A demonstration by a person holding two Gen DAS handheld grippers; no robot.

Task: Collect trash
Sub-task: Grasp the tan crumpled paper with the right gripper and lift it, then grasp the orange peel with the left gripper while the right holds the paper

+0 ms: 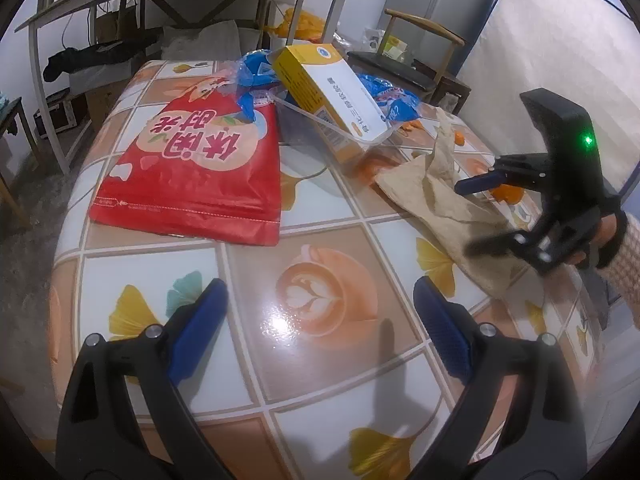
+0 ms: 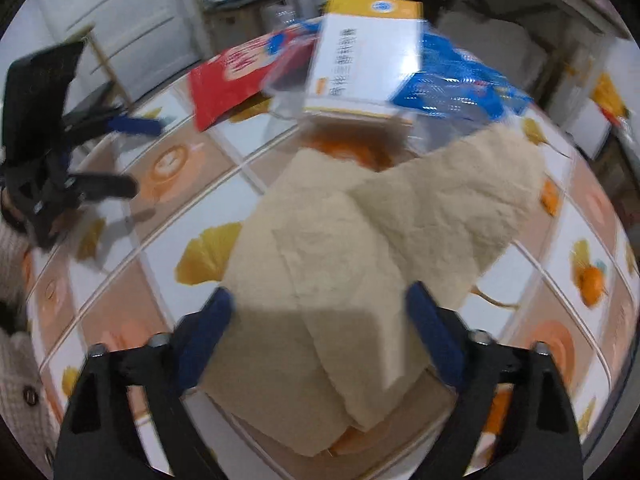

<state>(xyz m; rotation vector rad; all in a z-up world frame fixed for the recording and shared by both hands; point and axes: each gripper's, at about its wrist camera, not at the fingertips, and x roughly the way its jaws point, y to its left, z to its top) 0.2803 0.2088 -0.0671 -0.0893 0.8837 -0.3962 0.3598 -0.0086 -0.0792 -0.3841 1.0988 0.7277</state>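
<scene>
So the table (image 1: 320, 248) with the leaf-and-coffee-cup tile cloth has a pile of trash spread over its far half. Seen from the left wrist camera, a red snack bag (image 1: 196, 168) lies flat at about 10 o'clock, and a yellow and white carton (image 1: 332, 96) sits tilted in a clear plastic tray (image 1: 320, 124) up around 12 o'clock, with crinkly blue wrappers (image 1: 394, 98) poking out on both sides of it. A crumpled brown paper bag (image 1: 436, 196) lies at roughly 2 o'clock, with bits of orange peel (image 1: 460, 136) scattered near it. The left hand-held gripper (image 1: 320, 332) hangs over a bare patch of table at 6 o'clock, its blue fingers (image 1: 200, 328) spread apart with nothing between them. The right hand-held gripper (image 1: 476, 216) comes in from 3 o'clock, held by a hand (image 1: 596, 240) in a knit sleeve, right over the near end of the paper bag. From its own camera the right hand-held gripper (image 2: 320, 340) has its jaws standing wide, one on each side of the brown paper bag (image 2: 360, 248); the pads don't look pressed on the paper, though that view is blurry. The carton (image 2: 360, 68) is at 12 o'clock there, and the left hand-held gripper (image 2: 132, 156) shows at 9 o'clock.
</scene>
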